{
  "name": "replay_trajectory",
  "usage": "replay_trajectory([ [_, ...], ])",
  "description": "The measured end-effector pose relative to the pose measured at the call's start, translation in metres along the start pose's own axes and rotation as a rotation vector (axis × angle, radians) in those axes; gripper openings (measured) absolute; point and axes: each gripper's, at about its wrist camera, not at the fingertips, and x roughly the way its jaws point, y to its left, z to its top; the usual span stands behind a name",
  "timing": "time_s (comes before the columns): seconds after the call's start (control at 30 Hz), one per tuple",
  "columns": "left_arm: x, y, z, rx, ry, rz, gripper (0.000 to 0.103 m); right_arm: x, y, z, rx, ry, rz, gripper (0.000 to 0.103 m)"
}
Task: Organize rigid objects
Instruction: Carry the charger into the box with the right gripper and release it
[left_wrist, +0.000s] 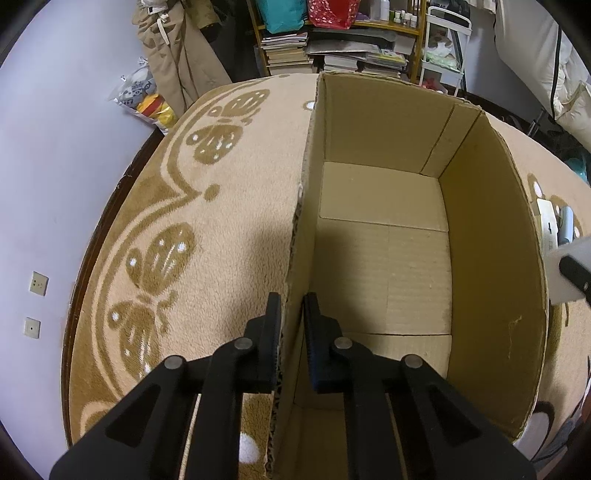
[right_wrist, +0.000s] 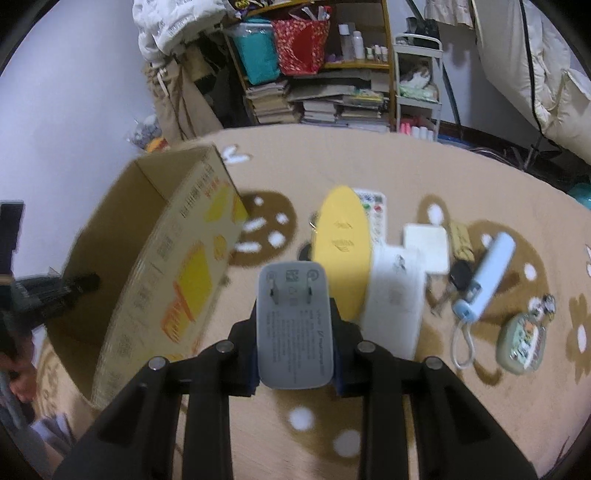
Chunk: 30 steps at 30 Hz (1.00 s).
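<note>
My left gripper (left_wrist: 291, 299) is shut on the left wall of an open cardboard box (left_wrist: 491, 229), one finger outside and one inside. The box floor is bare. In the right wrist view my right gripper (right_wrist: 294, 314) is shut on a grey wall charger (right_wrist: 293, 332), held above the carpet with its two prongs facing the camera. The same box (right_wrist: 177, 266), printed in yellow and orange, stands to the charger's left. At the right edge of the left wrist view, part of a pale object and a black finger (left_wrist: 574, 273) show beyond the box wall.
On the patterned beige carpet (right_wrist: 369, 158) lie a yellow oval case (right_wrist: 341, 236), a remote control (right_wrist: 375, 210), a white flat packet (right_wrist: 395, 295), a white square block (right_wrist: 426, 247), a blue power bank with cord (right_wrist: 487, 273), a black key fob (right_wrist: 460, 275) and a green round case (right_wrist: 521, 341). Shelves of books stand behind.
</note>
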Motion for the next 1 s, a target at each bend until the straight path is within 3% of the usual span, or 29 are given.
replay_trajectory([
  [0.5, 0.001, 0.003, 0.002, -0.021, 0.000, -0.014, 0.011, -0.001, 0.073, 0.055, -0.059, -0.079, 0.115, 0.031],
  [0.87, 0.004, -0.008, 0.002, 0.033, -0.009, 0.074, 0.015, 0.016, 0.115, 0.055, -0.164, -0.054, 0.119, 0.030],
  [1.0, 0.004, -0.008, 0.001, 0.031, -0.010, 0.075, 0.015, 0.023, 0.124, 0.051, -0.192, -0.032, 0.105, 0.030],
])
